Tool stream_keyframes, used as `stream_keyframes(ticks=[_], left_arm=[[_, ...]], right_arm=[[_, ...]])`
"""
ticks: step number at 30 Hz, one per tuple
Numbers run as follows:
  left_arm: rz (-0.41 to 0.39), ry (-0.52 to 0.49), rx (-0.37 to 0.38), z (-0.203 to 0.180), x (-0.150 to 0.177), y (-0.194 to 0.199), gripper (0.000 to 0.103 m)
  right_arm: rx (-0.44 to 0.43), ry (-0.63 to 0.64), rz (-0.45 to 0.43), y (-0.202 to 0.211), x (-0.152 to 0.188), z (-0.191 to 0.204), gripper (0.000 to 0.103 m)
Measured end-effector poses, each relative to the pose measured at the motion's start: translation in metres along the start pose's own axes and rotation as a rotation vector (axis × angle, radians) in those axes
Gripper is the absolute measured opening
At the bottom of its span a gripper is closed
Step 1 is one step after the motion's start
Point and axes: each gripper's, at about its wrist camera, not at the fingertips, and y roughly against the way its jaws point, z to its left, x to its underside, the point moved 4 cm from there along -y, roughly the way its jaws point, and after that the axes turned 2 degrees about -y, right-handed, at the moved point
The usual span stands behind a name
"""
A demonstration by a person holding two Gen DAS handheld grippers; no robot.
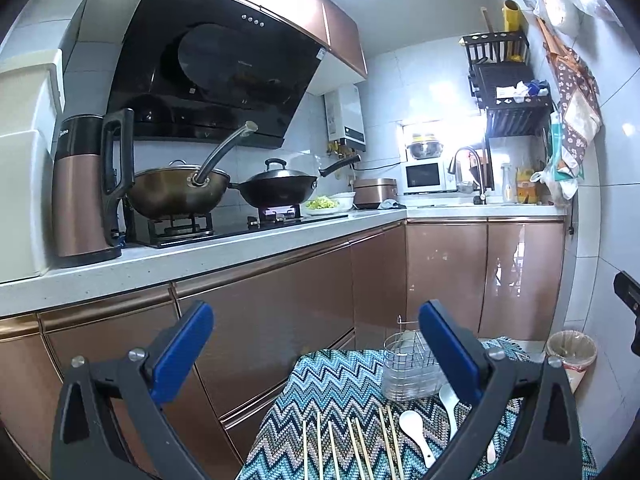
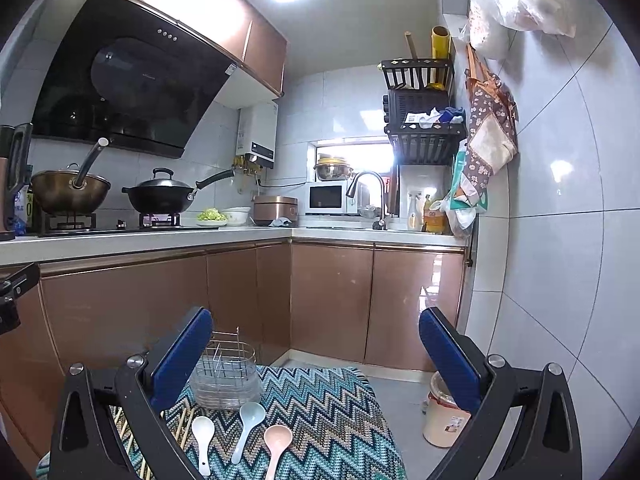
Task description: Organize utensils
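A small table under a zigzag cloth (image 1: 340,384) (image 2: 332,412) carries a clear utensil holder with a wire rack (image 1: 408,364) (image 2: 226,372). Several wooden chopsticks (image 1: 352,444) (image 2: 182,430) lie side by side at the cloth's near left. A white spoon (image 1: 414,432) (image 2: 202,438), a pale blue spoon (image 2: 248,424) and a pink spoon (image 2: 277,446) lie in front of the holder. My left gripper (image 1: 316,332) is open and empty above the chopsticks. My right gripper (image 2: 316,332) is open and empty above the spoons.
Copper cabinets and a white counter (image 1: 168,264) run along the left and back, with two woks (image 1: 276,190) on a stove, a kettle (image 1: 86,184), a microwave (image 2: 328,198) and a sink tap (image 2: 370,192). A waste bin (image 2: 444,416) stands right of the table.
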Motion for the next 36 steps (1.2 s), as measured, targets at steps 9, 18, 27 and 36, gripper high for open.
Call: stream_keyframes(ticks=[9, 18, 27, 36], left_arm=[[0.026, -0.004, -0.004, -0.004, 0.001, -0.021, 0.103], [0.078, 0.011, -0.005, -0.006, 0.007, -0.052, 0.103], [0.133, 0.025, 0.000, -0.009, 0.015, -0.081, 0.103], [0.331, 0.124, 0.096, 0.006, 0.046, -0.132, 0.103]], right_arm=[[-0.013, 0.009, 0.013, -0.016, 0.000, 0.000, 0.103], [-0.036, 0.014, 0.048, -0.041, 0.008, 0.003, 0.103], [-0.051, 0.009, 0.068, -0.062, 0.014, 0.002, 0.103], [-0.130, -0.029, 0.220, -0.106, 0.046, -0.009, 0.103]])
